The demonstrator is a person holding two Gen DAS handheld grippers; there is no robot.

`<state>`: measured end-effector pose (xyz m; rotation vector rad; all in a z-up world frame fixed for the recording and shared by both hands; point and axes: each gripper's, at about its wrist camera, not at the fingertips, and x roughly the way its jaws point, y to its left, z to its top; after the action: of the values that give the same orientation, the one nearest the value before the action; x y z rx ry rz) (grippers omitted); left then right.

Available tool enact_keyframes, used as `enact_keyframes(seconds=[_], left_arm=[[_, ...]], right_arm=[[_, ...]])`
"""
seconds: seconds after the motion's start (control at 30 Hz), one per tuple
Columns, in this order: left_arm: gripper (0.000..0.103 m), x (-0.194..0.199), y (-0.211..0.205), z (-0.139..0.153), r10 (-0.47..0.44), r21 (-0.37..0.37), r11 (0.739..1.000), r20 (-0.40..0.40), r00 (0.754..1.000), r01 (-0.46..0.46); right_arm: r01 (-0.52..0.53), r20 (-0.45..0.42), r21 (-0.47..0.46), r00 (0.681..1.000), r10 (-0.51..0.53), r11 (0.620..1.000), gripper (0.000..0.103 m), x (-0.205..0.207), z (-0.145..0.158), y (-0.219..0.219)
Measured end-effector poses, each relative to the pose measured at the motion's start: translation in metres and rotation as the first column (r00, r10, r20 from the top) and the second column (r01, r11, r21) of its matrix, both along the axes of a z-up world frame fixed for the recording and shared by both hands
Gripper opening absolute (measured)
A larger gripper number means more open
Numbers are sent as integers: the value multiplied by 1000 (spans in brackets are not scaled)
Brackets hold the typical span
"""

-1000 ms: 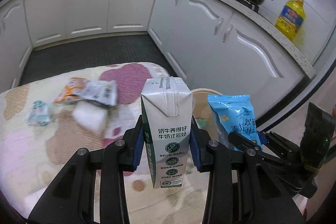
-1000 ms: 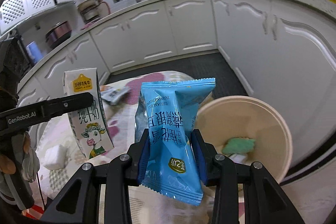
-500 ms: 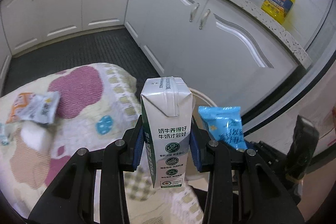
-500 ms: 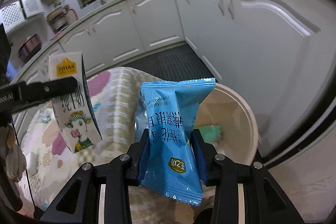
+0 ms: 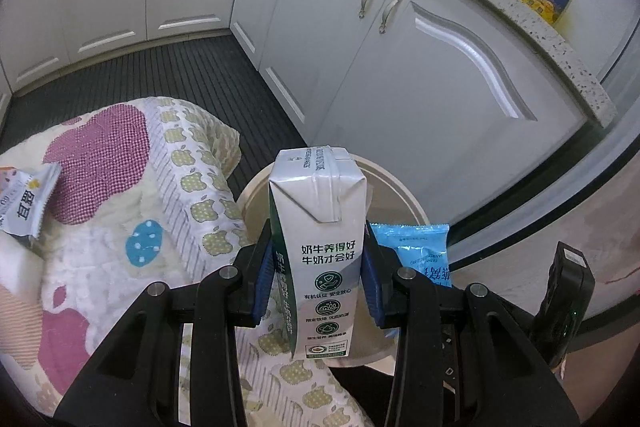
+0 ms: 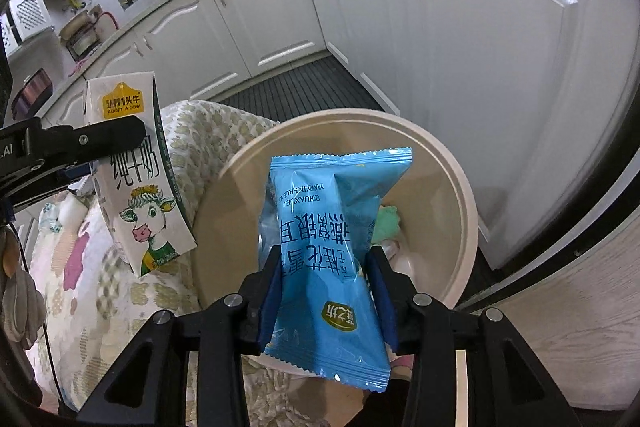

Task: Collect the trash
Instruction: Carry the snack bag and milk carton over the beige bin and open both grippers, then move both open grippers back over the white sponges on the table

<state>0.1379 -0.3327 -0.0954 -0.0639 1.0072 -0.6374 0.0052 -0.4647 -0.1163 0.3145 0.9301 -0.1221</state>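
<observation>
"ADOPT A COW" on milk carton point(image 6: 136, 179)

The bin point(image 6: 460, 187) mouth lies open below, hemmed by white cabinets point(image 6: 500, 47) and the quilted cushion point(image 5: 120, 227).

Each wrist camera looks steeply down along its claw, close above the beige bin point(image 5: 404, 193) point(image 6: 460, 195) (shared, with the white cabinets point(image 5: 400, 67) behind).

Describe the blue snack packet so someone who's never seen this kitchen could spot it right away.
Find the round beige bin on the floor between the white cabinets and the apple-print cloth. Over its mouth the right gripper, jaws opening, has the snack packet between its pads. It is bright blue crinkly plastic, unlike the stiff white milk carton beside it.
</observation>
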Motion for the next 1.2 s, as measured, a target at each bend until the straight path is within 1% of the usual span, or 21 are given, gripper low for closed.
enact_keyframes(seconds=[0.1, 0.13, 0.17, 0.33, 0.37, 0.43, 0.47, 0.5, 0.6, 0.87, 1.2], left_arm=[[36, 1, -2, -3, 1, -5, 1000, 0, 1000, -1], [36, 1, -2, -3, 0, -6, 1000, 1, 1000, 0], [36, 2, -2, -4, -2, -7, 1000, 2, 1000, 2], [37, 4, 1, -6, -6, -14, 1000, -6, 1000, 6], [38, 4, 2, -7, -4, -13, 1000, -7, 1000, 4], [45, 5, 4, -7, -2, -13, 1000, -11, 1000, 1], [51, 5, 4, -8, -2, -16, 1000, -15, 1000, 1], [54, 5, 5, -8, -2, -19, 1000, -19, 1000, 2], [54, 3, 7, -8, -5, -15, 1000, -18, 1000, 4], [54, -6, 14, -1, -5, 6, 1000, 18, 1000, 5], [54, -19, 37, 12, 18, 46, 999, 89, 996, -22]], right_arm=[[2, -13, -2, 1000, -2, 1000, 42, 4, -4, 0], [6, -18, -6, 1000, -6, 1000, 48, 5, -5, 0], [10, -21, -9, 1000, -10, 1000, 51, 6, -6, 0], [35, -40, -20, 999, -35, 999, 55, 6, -11, -8], [36, -40, -17, 999, -37, 999, 56, 6, -11, -8], [39, -37, -13, 999, -40, 999, 57, 5, -10, -9], [40, -36, -12, 999, -41, 999, 57, 4, -11, -9], [41, -37, -12, 998, -41, 999, 57, 5, -11, -8], [40, -37, -16, 998, -40, 999, 57, 6, -11, -6], [43, -20, -9, 999, -43, 999, 58, 3, -5, -4], [10, 12, -18, 1000, -10, 1000, 58, -3, 12, 14]])
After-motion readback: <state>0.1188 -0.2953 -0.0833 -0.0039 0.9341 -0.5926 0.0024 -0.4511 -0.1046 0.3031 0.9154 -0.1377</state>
